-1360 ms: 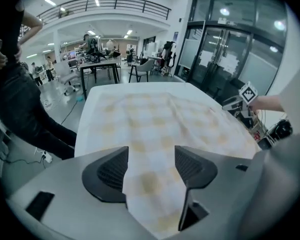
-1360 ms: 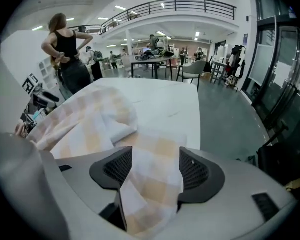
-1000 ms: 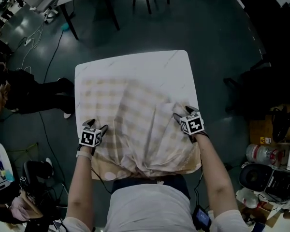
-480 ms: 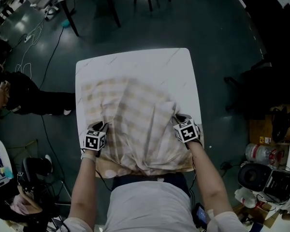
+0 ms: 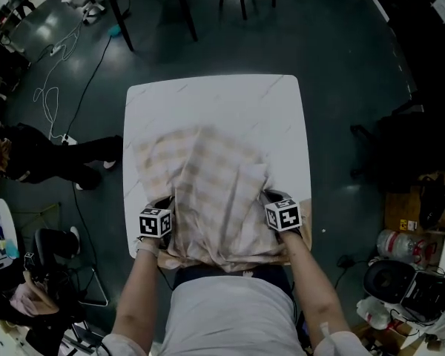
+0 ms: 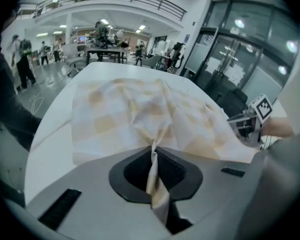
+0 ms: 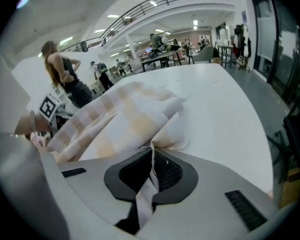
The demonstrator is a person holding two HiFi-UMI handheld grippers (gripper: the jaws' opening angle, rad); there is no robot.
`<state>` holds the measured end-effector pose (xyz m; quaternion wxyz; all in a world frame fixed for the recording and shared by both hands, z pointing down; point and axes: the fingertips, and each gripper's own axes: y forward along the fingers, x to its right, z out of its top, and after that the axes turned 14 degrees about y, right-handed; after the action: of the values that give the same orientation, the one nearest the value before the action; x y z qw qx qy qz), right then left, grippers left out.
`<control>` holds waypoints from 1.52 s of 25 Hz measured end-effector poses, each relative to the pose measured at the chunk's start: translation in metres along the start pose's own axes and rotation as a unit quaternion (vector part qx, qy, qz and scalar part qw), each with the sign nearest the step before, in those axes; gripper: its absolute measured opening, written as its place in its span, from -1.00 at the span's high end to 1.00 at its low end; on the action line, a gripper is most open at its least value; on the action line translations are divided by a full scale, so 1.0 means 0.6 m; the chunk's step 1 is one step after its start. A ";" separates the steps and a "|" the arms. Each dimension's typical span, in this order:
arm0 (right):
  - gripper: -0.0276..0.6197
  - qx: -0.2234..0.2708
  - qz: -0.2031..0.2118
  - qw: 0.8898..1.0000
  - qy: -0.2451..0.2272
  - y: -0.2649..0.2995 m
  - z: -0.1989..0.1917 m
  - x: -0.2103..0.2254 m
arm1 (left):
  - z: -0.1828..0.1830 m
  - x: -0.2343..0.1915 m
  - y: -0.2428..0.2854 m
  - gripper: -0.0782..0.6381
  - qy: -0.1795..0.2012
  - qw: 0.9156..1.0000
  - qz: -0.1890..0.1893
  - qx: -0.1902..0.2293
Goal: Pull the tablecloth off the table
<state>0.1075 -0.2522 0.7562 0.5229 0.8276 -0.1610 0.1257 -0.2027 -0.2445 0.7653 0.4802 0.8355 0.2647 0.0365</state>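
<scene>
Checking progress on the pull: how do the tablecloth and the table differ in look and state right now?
The tablecloth is checked and rumpled into folds; the table is plain white and flat. The tablecloth is gathered over the near end only, while the table lies bare across its far end and along both sides. Both are pale in colour.

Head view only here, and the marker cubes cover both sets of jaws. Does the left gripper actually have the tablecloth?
Observer: Yes. In the left gripper view the left gripper has just closed its jaws, and the pads pinch a twisted fold of the checked tablecloth.
Operator: And the right one? Proper grip or just the edge?
Observer: Proper grip. In the right gripper view the right gripper has also just closed on a fold, and a strip of cloth runs past the pads toward the camera.
</scene>
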 end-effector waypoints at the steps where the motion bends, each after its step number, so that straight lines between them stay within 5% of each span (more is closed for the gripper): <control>1: 0.81 -0.002 0.020 0.999 0.026 -0.003 -0.008 -0.009 | -0.008 0.012 -0.003 0.71 -0.032 0.999 -0.010 0.006; 5: 0.81 0.017 0.085 0.991 0.106 -0.025 -0.026 -0.036 | -0.039 0.075 -0.011 0.72 -0.121 0.991 -0.033 0.037; 9: 0.82 0.043 0.173 0.963 0.203 -0.051 -0.025 -0.058 | -0.028 0.133 -0.028 0.72 -0.172 0.979 -0.047 0.104; 11: 0.82 0.060 0.202 0.954 0.214 -0.070 -0.014 -0.065 | -0.004 0.156 -0.046 0.72 -0.190 0.969 -0.056 0.146; 21: 0.82 0.130 0.292 0.939 0.129 -0.212 0.053 -0.161 | 0.082 0.204 -0.246 0.73 -0.164 0.943 0.010 0.291; 32: 0.82 0.187 0.403 0.893 0.070 -0.370 0.124 -0.296 | 0.128 0.268 -0.421 0.73 -0.137 0.915 0.085 0.371; 38: 0.82 0.231 0.449 0.863 0.029 -0.465 0.133 -0.415 | 0.117 0.276 -0.526 0.73 -0.085 0.916 0.096 0.380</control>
<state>-0.0067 -0.1790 0.3983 0.2081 0.7590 -0.4663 0.4039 -0.1672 -0.0946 0.4363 0.1418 0.9762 0.1356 -0.0924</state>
